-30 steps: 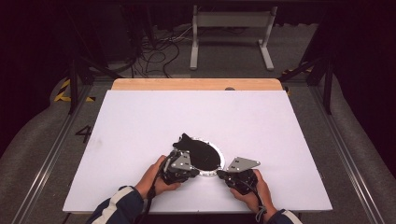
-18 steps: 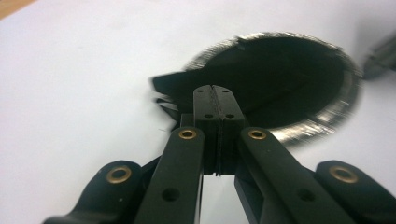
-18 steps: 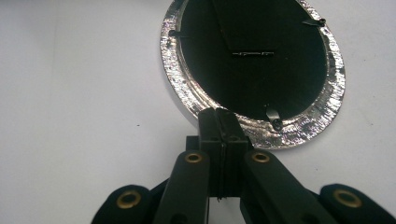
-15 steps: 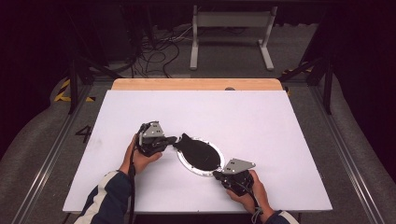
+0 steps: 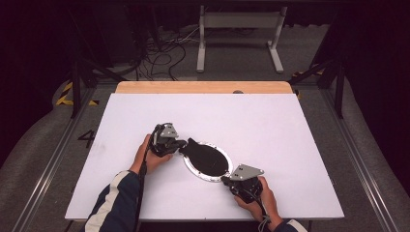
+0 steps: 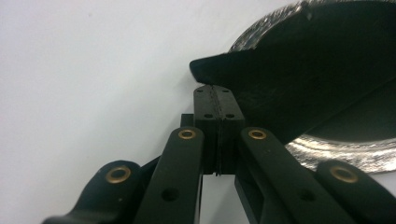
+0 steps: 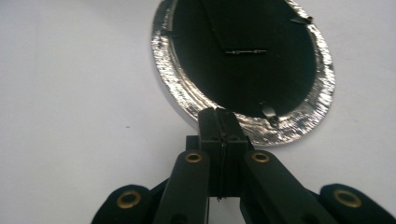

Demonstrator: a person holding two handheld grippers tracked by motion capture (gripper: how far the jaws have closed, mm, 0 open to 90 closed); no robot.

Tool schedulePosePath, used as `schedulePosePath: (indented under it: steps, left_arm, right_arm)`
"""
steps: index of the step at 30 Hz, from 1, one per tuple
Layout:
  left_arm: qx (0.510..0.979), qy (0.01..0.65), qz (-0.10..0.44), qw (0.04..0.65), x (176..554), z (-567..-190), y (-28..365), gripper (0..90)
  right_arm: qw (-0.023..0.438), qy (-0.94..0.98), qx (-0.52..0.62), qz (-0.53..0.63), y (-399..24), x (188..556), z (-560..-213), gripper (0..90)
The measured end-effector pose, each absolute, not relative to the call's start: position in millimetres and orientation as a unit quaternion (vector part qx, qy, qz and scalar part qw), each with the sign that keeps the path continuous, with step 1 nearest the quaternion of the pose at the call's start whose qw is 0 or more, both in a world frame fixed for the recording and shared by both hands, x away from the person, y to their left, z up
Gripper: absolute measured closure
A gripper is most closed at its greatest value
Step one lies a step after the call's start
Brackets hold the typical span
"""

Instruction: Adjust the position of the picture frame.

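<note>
Both tools, left [image 5: 180, 144] and right [image 5: 227, 181], pinch the round frame's [image 5: 193, 169] rim and black stand flap [image 5: 193, 147], contact points hidden.

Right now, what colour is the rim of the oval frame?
Shiny silver, around a black centre; the oval frame shows best in the right gripper view.

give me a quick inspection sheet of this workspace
surface: white tabletop, wooden strip along its far edge
job's things: oval silver frame lying back up; black stand flap swung out past its rim
clutter: nothing seen
grippers: left gripper shut, tips at the flap; right gripper shut, tips at the frame's near rim
cables: loose bundle on the floor beyond the table
surroundings: white metal stand, dark room, yellow-black floor tape
</note>
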State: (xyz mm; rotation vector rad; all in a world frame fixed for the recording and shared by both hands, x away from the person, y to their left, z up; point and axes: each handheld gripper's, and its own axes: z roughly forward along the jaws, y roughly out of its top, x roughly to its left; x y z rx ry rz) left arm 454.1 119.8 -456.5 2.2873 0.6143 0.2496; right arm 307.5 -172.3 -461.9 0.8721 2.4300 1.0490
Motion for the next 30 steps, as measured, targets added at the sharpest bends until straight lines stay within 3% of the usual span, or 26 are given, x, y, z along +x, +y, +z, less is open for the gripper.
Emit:
schedulePosePath:
  steps: [9, 18, 30]
  left_arm:
    - [0.897, 0.228, 0.081, 0.370, 450.7, -457.9, 124.6, 90.0]
    - [0.906, 0.205, 0.067, 0.363, 424.0, -458.9, 131.4, 90.0]
    - [0.911, 0.186, 0.048, 0.365, 393.9, -459.8, 134.6, 90.0]
  right_arm:
    - [0.175, 0.850, 0.333, 0.369, -181.9, 315.0, -461.3, 90.0]
    - [0.144, 0.851, 0.334, 0.378, -181.8, 309.1, -460.6, 90.0]
    - [0.170, 0.846, 0.346, 0.367, -189.2, 314.1, -460.1, 90.0]
